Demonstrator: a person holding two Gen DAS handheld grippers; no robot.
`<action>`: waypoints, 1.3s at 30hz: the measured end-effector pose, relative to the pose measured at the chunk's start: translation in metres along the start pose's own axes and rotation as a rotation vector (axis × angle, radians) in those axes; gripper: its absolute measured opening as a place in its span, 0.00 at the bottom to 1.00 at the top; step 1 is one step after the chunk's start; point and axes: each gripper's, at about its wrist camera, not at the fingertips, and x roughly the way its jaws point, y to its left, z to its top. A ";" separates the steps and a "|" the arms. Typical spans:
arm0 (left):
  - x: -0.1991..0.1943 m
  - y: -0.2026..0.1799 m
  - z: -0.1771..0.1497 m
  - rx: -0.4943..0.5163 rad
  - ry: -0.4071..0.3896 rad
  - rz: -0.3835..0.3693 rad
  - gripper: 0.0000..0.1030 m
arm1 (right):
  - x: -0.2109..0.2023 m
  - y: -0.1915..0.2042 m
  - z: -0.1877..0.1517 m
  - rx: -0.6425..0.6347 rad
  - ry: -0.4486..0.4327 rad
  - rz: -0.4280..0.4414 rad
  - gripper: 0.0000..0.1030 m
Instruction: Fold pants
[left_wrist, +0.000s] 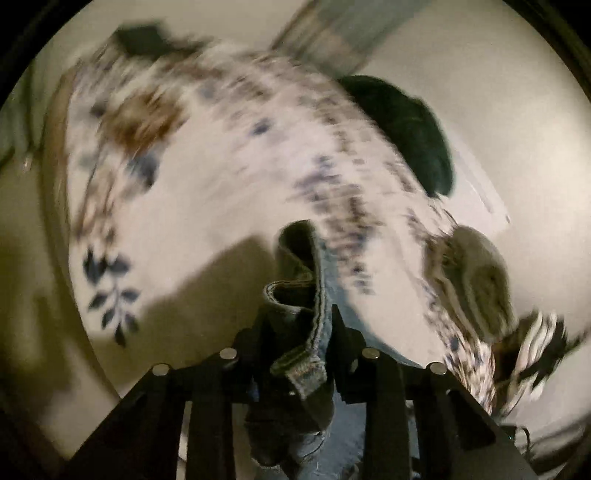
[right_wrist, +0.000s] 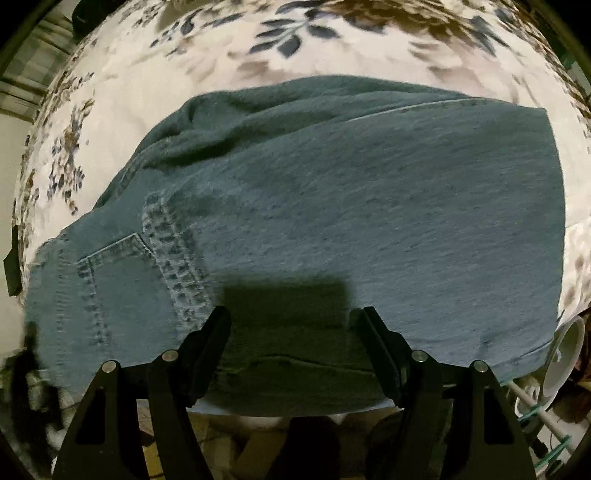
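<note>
Two tools are at work on one pair of denim pants (right_wrist: 332, 206). Between the fingers of the left tool (left_wrist: 303, 339) a thick hemmed edge of the denim is pinched, standing up from the jaws and trailing down under them. The right tool (right_wrist: 295, 347) hangs with its jaws apart directly above the pants, which lie spread on the flower-patterned bed (right_wrist: 155, 92) ahead of it, back pocket (right_wrist: 118, 273) off to its left. Denim looks heavy, limp and not slippery, so it should drape and hold a crease. Doubled seams and hems probably give the firmest purchase; single layers may sag.
</note>
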 end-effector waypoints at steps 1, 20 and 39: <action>-0.009 -0.018 0.000 0.043 -0.011 -0.015 0.23 | -0.002 -0.006 0.000 0.002 -0.004 0.005 0.72; 0.064 -0.254 -0.194 0.525 0.526 -0.157 0.18 | -0.100 -0.246 -0.012 0.249 -0.075 0.091 0.72; 0.058 -0.166 -0.098 0.507 0.345 0.343 0.96 | -0.013 -0.084 0.095 -0.245 -0.030 0.304 0.79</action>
